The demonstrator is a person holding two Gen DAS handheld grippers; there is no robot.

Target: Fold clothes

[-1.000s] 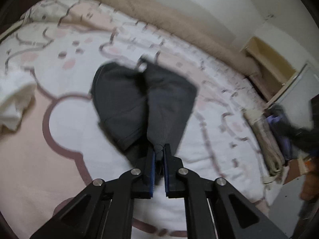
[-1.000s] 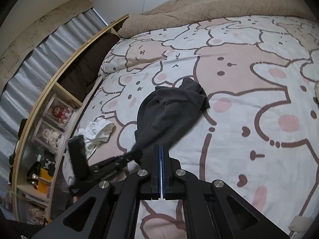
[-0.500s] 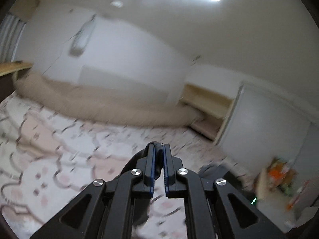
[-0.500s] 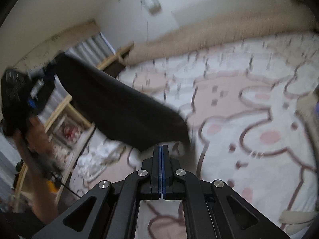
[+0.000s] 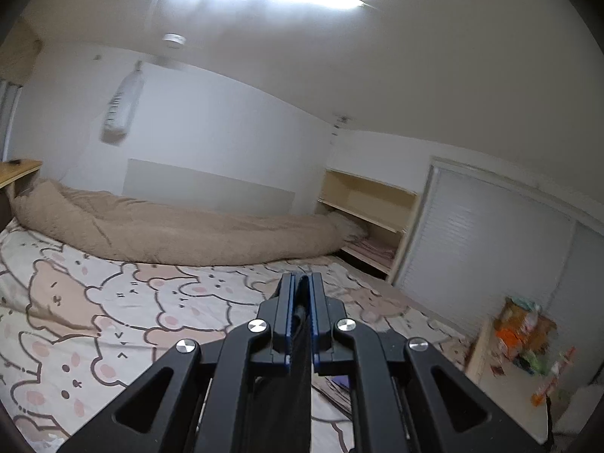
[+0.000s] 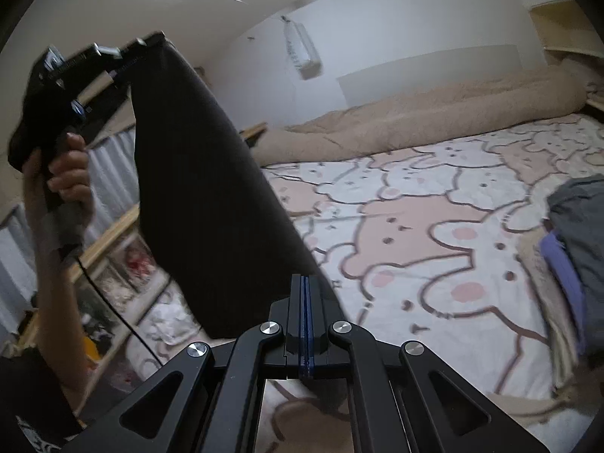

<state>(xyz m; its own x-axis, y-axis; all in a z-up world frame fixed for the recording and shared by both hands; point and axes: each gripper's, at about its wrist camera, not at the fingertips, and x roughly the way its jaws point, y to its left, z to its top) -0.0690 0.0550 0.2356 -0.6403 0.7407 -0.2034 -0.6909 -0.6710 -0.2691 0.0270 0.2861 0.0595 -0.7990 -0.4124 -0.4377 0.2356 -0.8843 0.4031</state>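
Note:
A dark grey garment [image 6: 196,188] hangs in the air over the bed, stretched down from one top corner. My left gripper [image 6: 151,39], held up high by a hand [image 6: 68,173], is shut on that corner. In the left wrist view the left gripper [image 5: 301,279] points across the room, with dark cloth [image 5: 290,377] pinched between its pads and dropping away below. My right gripper [image 6: 305,281] is shut with nothing between its fingers. It sits low, just in front of the garment's lower edge; I cannot tell whether it touches the cloth.
The bed has a bear-print sheet [image 6: 415,226] and a beige duvet [image 5: 170,234] rolled along the wall. Folded clothes [image 6: 577,226] are stacked at the right edge. A white cloth [image 6: 166,324] lies low left beside a wooden shelf [image 6: 109,234]. Shelves [image 5: 366,211] stand beyond.
The left gripper has lifted the dark garment off the sheet and raised it high, so it now hangs free. The right gripper has risen and swung its view across the bed.

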